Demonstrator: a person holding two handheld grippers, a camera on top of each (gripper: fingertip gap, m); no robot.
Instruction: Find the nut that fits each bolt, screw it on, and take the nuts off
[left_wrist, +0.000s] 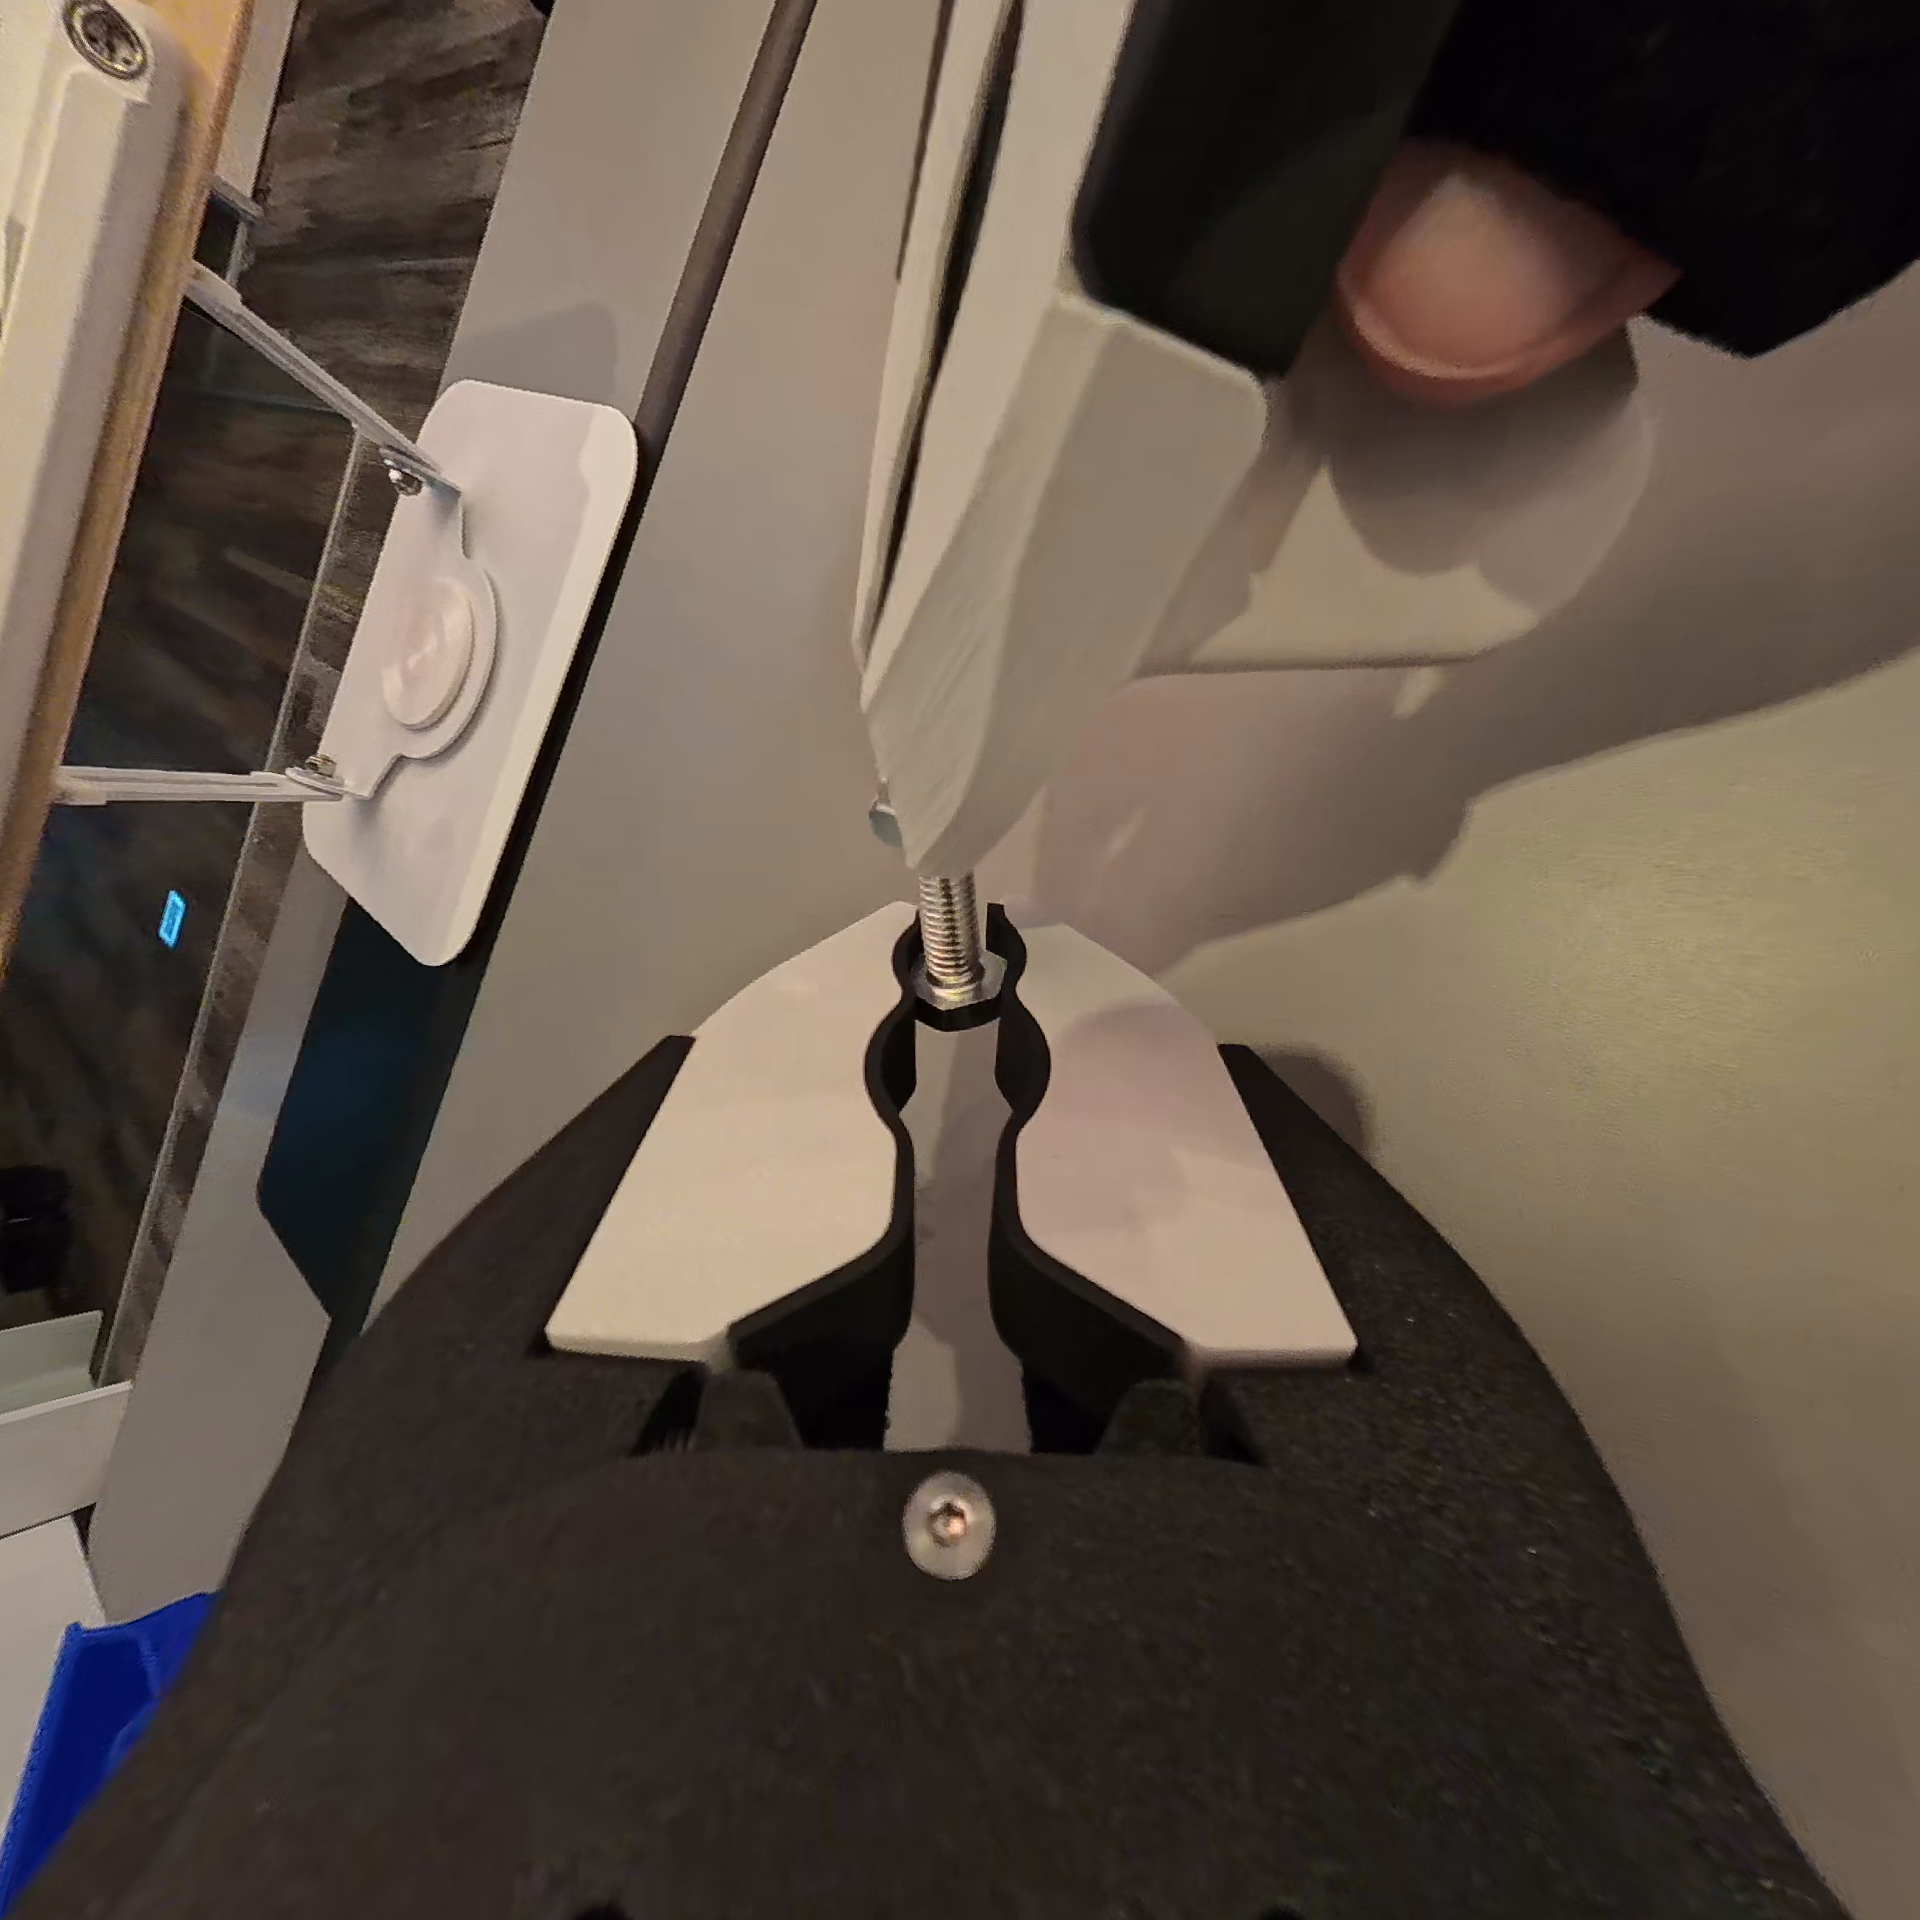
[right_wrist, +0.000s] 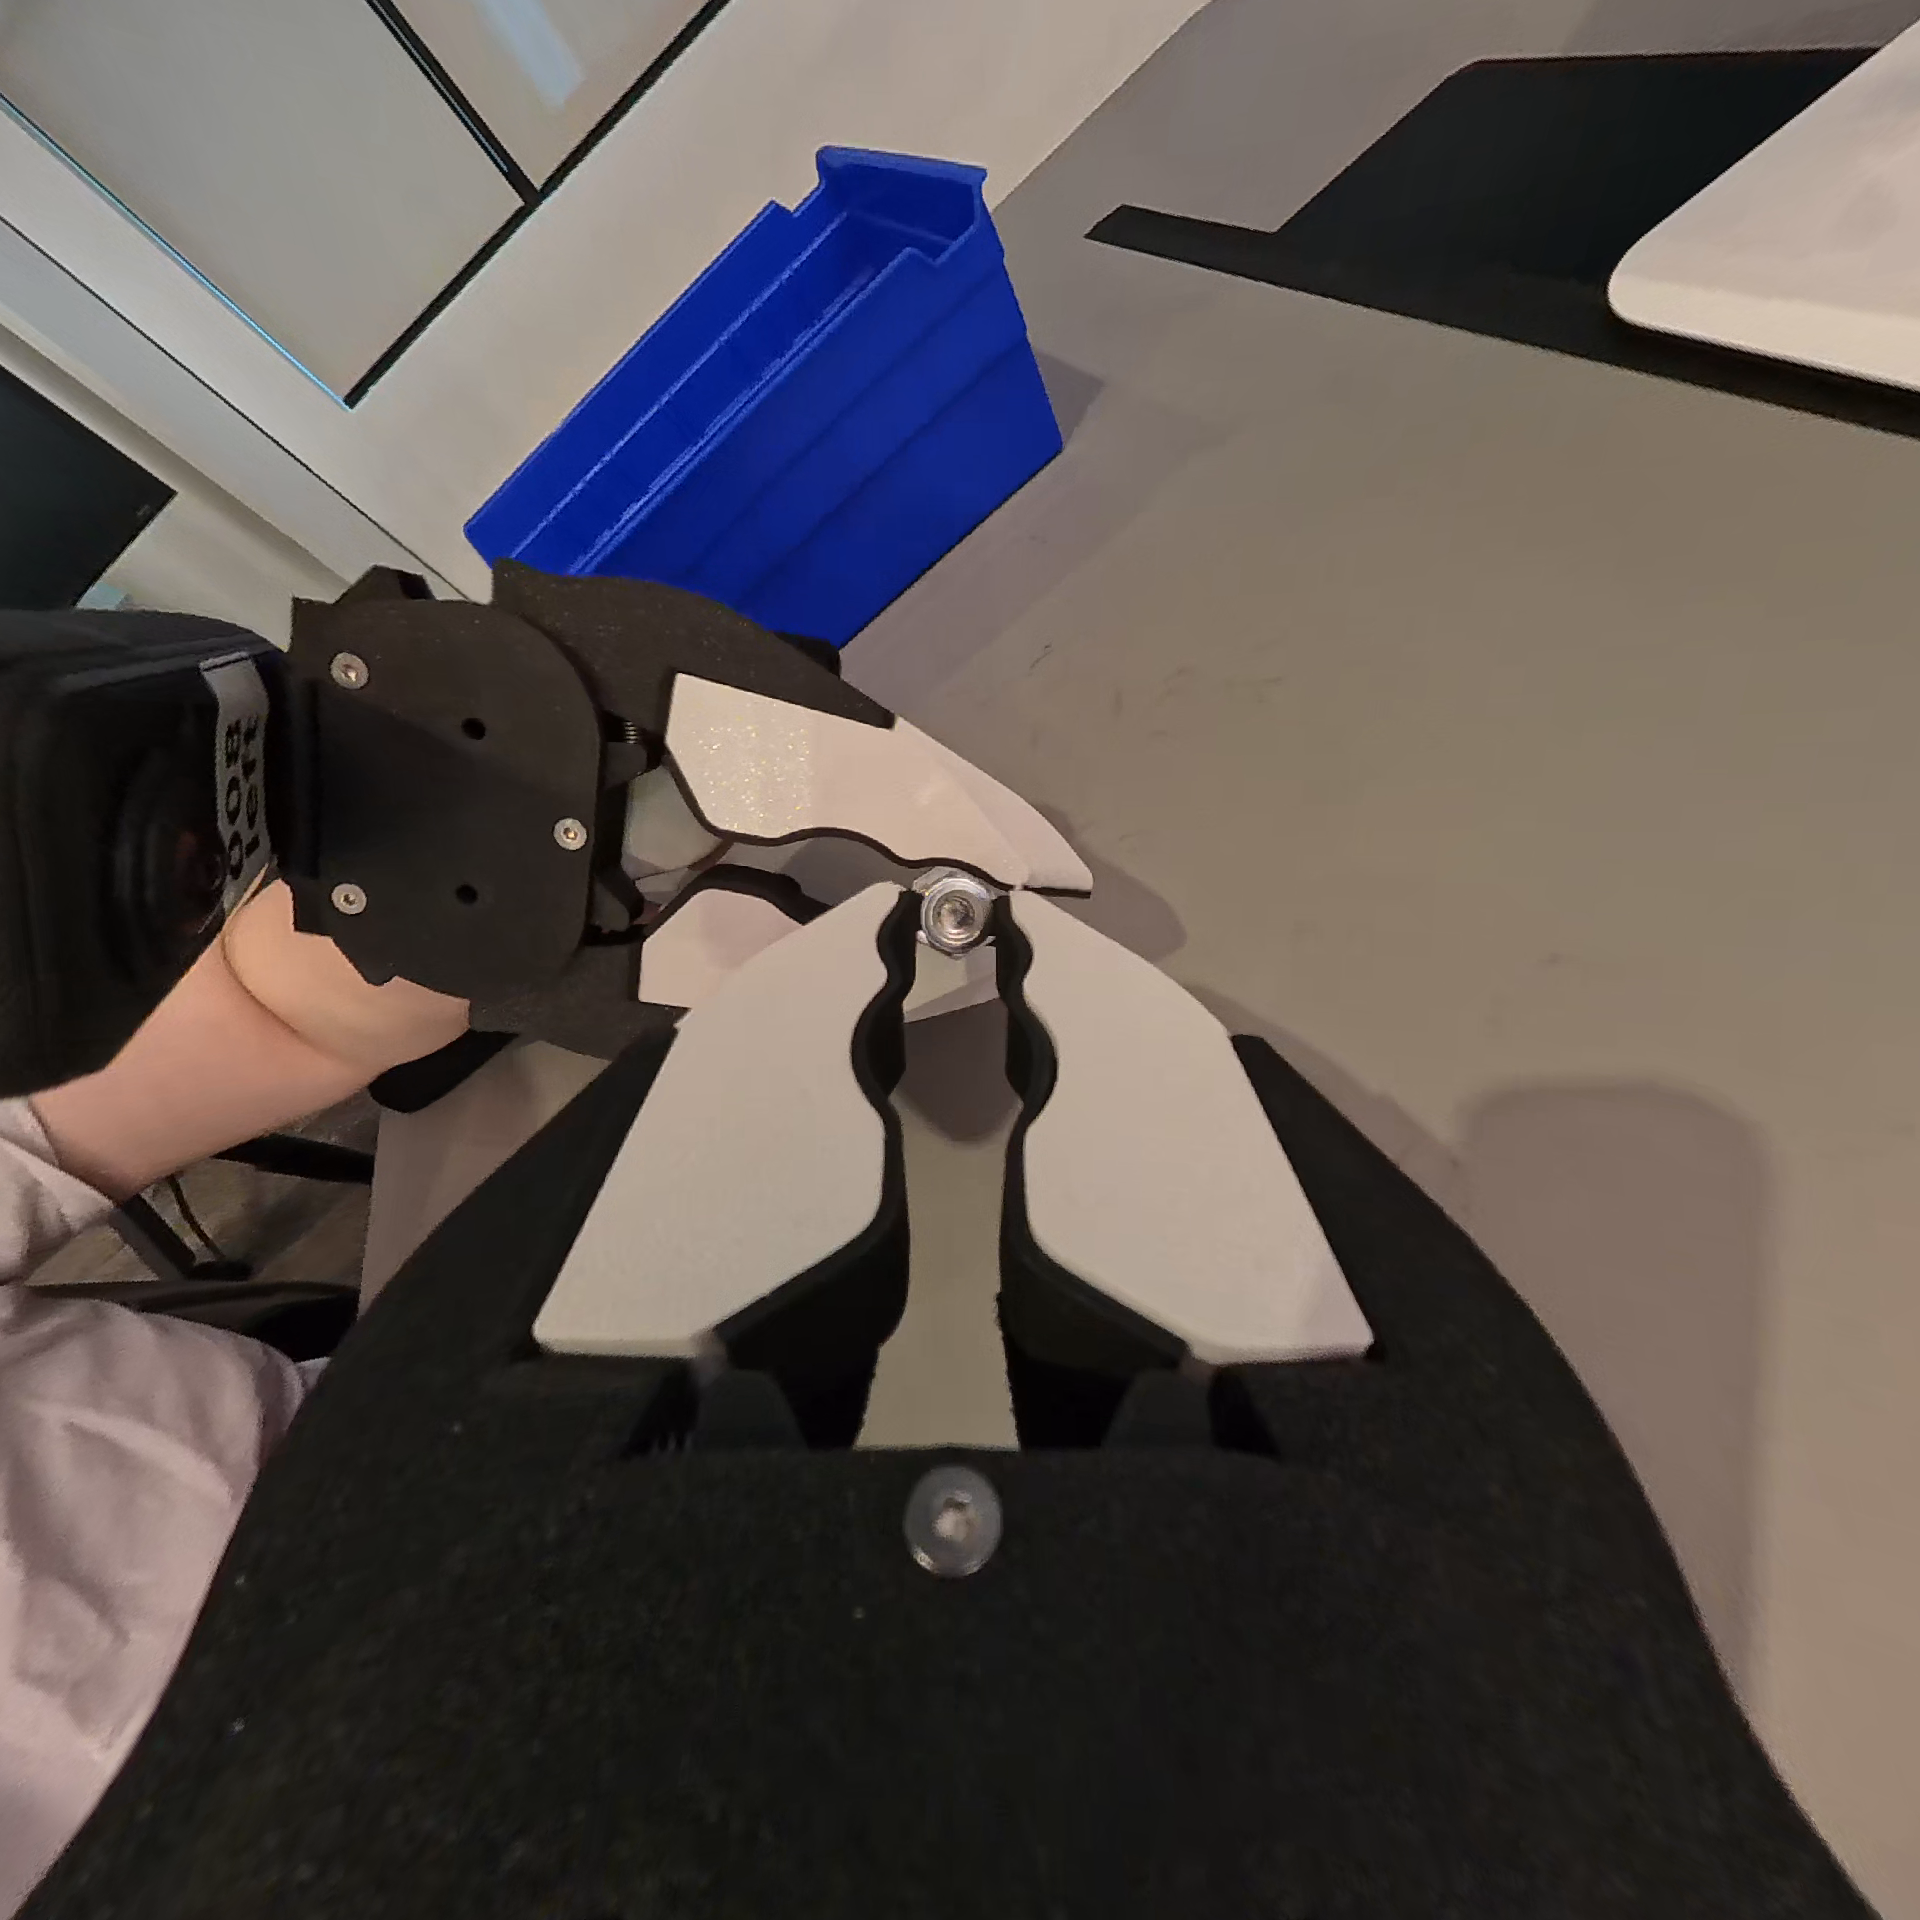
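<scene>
Gripping: left gripper (left_wrist: 954, 987) jaws on nut (left_wrist: 951, 987), right gripper (right_wrist: 951, 920) seemingly on bolt (right_wrist: 948, 916).

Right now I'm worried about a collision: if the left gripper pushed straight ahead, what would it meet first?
The left gripper, shut on the nut, points along the bolt. Straight on, it would probably meet the right gripper holding that bolt; depth is unclear.
</scene>
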